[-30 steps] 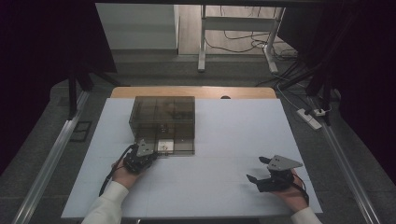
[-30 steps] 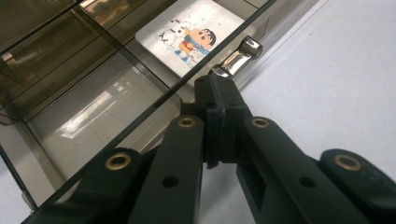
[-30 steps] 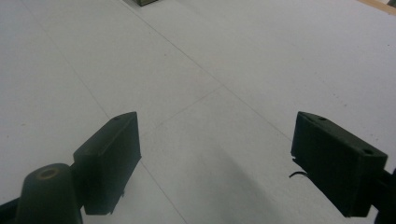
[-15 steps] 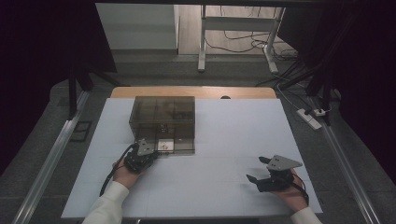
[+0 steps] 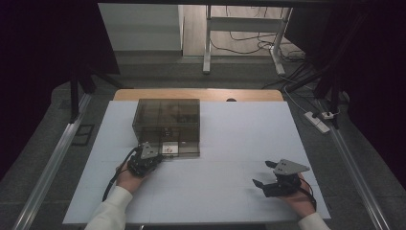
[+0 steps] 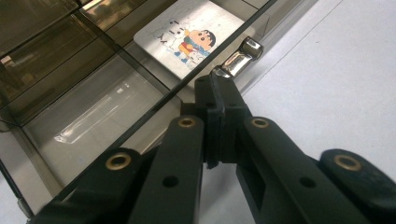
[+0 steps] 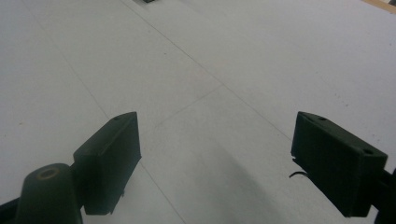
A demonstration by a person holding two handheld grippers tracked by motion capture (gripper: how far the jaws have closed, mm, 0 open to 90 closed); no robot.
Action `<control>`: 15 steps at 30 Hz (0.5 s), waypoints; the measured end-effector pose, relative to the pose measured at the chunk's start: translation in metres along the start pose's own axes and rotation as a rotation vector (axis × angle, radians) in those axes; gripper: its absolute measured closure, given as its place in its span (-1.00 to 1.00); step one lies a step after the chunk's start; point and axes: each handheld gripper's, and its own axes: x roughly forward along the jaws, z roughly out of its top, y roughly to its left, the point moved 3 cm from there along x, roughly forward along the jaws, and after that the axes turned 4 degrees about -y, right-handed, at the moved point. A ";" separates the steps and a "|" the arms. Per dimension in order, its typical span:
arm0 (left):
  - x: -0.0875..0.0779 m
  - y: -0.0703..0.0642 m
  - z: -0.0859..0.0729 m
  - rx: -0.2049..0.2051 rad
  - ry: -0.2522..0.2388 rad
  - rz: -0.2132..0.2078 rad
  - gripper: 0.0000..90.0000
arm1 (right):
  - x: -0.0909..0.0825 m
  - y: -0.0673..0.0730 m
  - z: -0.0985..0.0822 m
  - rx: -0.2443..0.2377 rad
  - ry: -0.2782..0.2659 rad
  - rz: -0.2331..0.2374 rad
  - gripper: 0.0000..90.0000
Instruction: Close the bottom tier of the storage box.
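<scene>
A smoky see-through box with inner compartments stands on the white table top, left of the middle. A white card with a cartoon figure lies inside it, near the front wall. A small chrome latch sticks out from the box's front edge. My left gripper has its pads pressed together on the near end of that latch, and it sits at the box's front in the high view. My right gripper rests low at the front right, its jaws wide apart over bare table.
A wooden strip edges the far side of the table. Metal rails run along both sides. On the floor at the right lies a power strip with cables. A white frame's legs stand beyond the table.
</scene>
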 end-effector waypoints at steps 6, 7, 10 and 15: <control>0.001 0.001 0.000 -0.001 0.000 0.006 0.97 | 0.000 0.000 0.000 -0.001 0.003 -0.001 -0.66; 0.002 0.002 0.000 0.000 0.002 0.008 0.97 | 0.000 0.000 0.000 -0.001 0.000 -0.002 -0.66; 0.002 0.002 0.000 -0.001 0.000 0.009 0.97 | 0.000 0.000 0.000 -0.001 0.000 0.000 -0.66; 0.004 0.004 0.000 -0.003 -0.003 0.015 0.97 | 0.000 0.000 0.000 -0.005 0.008 -0.004 -0.66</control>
